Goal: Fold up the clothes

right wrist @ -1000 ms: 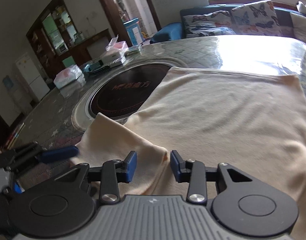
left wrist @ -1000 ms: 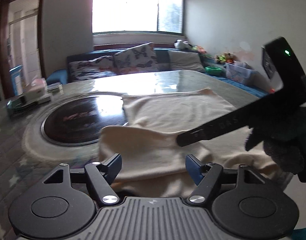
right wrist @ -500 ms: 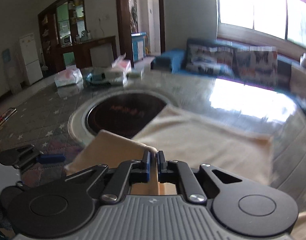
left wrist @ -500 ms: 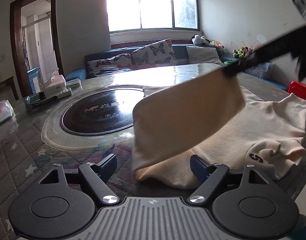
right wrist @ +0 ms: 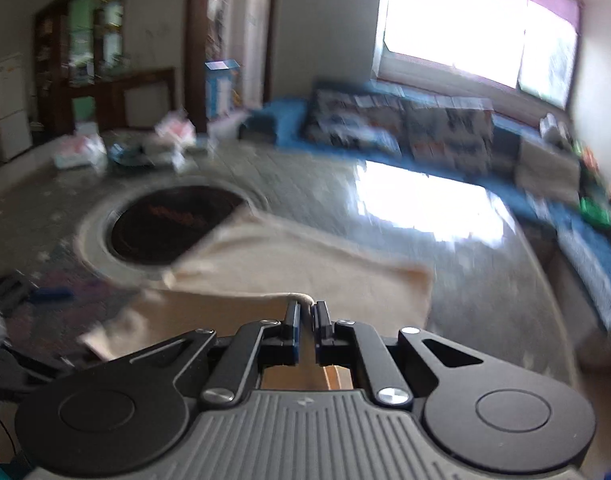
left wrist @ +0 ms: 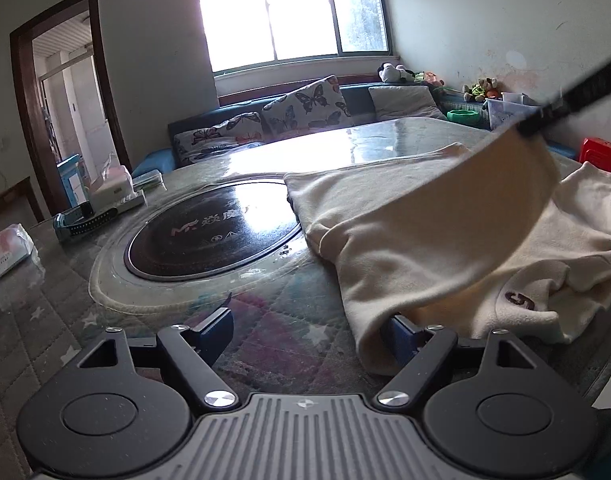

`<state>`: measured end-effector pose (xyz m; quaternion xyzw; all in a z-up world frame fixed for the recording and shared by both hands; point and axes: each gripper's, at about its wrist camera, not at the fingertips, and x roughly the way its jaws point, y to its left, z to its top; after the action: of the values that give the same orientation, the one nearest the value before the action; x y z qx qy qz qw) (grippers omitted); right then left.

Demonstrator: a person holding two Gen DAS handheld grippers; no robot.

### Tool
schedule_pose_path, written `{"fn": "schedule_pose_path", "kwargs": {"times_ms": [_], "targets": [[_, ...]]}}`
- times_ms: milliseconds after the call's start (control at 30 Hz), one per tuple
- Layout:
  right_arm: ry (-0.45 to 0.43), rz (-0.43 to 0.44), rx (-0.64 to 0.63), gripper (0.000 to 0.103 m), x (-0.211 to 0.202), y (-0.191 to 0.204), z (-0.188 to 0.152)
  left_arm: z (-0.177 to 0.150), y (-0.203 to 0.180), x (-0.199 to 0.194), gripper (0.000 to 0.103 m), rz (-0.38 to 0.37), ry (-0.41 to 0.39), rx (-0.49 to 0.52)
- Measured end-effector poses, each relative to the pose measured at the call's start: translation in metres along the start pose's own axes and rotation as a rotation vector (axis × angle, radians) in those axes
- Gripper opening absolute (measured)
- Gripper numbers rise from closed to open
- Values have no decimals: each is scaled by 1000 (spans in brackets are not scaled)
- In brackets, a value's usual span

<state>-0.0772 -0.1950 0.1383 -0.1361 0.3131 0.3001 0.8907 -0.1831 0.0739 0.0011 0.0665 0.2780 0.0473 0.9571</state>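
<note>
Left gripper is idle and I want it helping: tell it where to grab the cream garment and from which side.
Grip the drooping edge of the cream garment nearest the open left gripper, coming in low from the table's near side. That fold hangs free below the right gripper, which pinches the lifted part.

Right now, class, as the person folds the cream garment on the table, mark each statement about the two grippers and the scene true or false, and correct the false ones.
1. The right gripper is shut on the cream garment. True.
2. The left gripper is shut on the sleeve. False: its jaws stand wide apart, holding nothing.
3. Part of the garment is lifted off the table. True: a flap hangs from the right gripper's fingers.
4. The black round hotplate is fully covered by the garment. False: most of it is bare; the garment only overlaps its edge.
5. A butterfly-print cushion is on the sofa under the window. True.
</note>
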Motion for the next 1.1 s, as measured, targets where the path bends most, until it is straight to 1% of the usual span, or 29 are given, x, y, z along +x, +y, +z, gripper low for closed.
{"fn": "schedule_pose_path", "kwargs": {"times_ms": [67,100,167,200,300,367,400,433,533,633,733,800,867,900,1033,1100], "targets": [[49,-14,49,9,15,-9,-13,0,2,-1,83,-1,5,3],[58,-20,58,11,19,-11,-16,0,3,-1,84,-3,8,3],[72,-60,82,15,27,-16,-30,0,6,-3,85,-3,15,9],[70,-63,90,18,28,-17,-33,0,8,-4,85,-8,14,10],[37,-51,107,20,24,-17,-39,1,16,-9,85,-29,13,11],[14,-34,107,25,21,-15,-39,2,20,-13,88,-38,8,8],[2,-24,104,29,20,-13,-39,3,22,-15,88,-41,4,8],[-15,-8,93,31,21,-9,-38,4,24,-17,89,-43,1,8],[-20,29,96,31,29,-4,-39,8,29,-23,90,-43,-10,2],[3,58,121,32,41,-3,-47,13,34,-25,92,-32,-16,-14],[23,48,147,32,46,-6,-58,18,38,-26,92,-19,-24,-23],[13,54,164,33,41,-10,-60,21,38,-23,93,-18,-28,-26],[-1,49,183,40,33,-15,-62,25,36,-17,95,-22,-27,-33],[-5,45,193,42,31,-17,-63,27,34,-15,95,-28,-28,-38],[-6,20,241,42,22,-29,-71,37,21,-4,95,-62,-41,-36],[-28,-8,264,43,12,-37,-75,41,13,2,95,-74,-42,-29]]}}
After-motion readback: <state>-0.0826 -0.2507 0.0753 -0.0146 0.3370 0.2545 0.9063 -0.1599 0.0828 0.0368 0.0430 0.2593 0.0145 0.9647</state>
